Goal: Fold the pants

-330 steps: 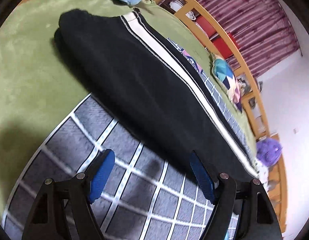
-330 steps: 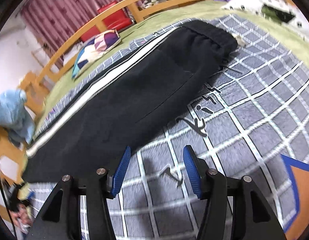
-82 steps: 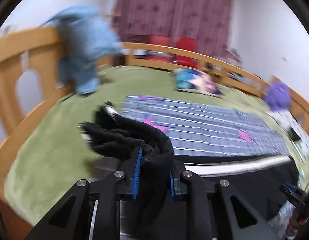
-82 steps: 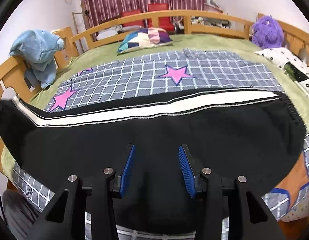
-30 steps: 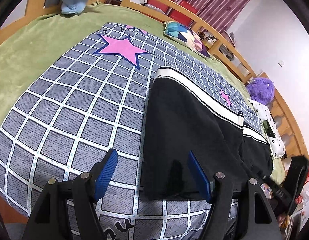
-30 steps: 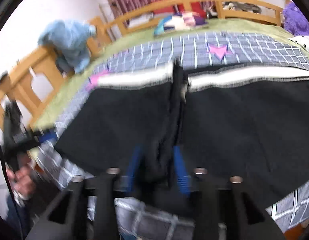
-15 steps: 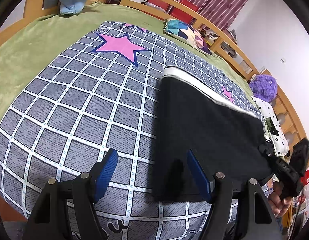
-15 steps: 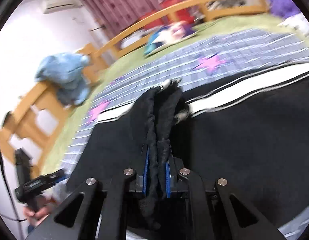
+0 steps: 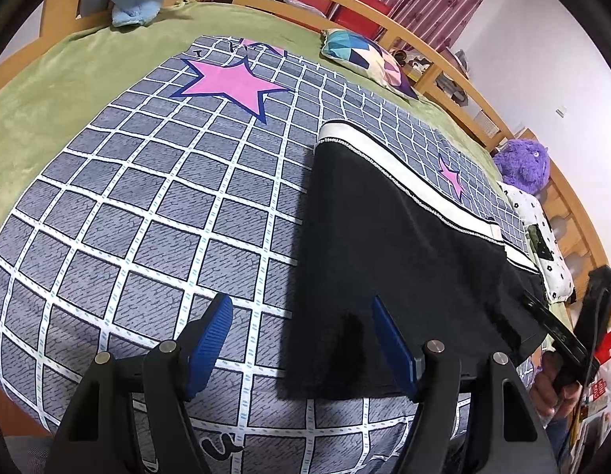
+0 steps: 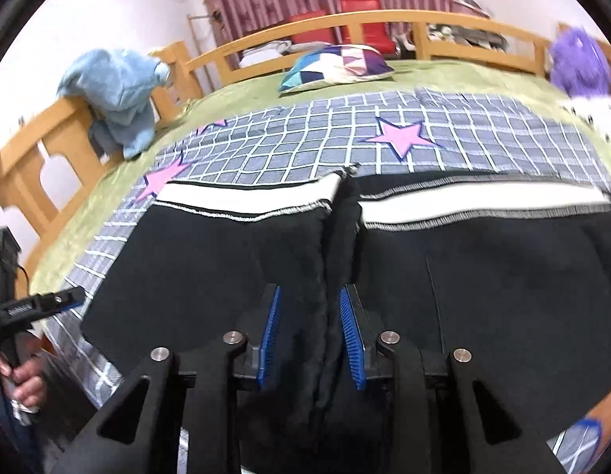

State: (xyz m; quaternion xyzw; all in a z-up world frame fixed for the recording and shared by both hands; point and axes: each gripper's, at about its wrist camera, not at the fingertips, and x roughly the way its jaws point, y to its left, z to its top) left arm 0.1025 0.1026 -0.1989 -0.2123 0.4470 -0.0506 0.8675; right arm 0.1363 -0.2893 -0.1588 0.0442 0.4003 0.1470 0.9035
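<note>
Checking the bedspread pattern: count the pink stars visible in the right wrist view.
3: one pink star centre-right, one at the left by the black pants, one barely showing. Pants may hide others.

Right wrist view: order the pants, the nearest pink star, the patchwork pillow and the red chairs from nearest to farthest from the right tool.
1. pants, under the right tool.
2. pink star, beyond, slightly right.
3. patchwork pillow, farther back, centre.
4. red chairs, behind the bed rail.

Black pants (image 9: 404, 245), white side stripe
</note>
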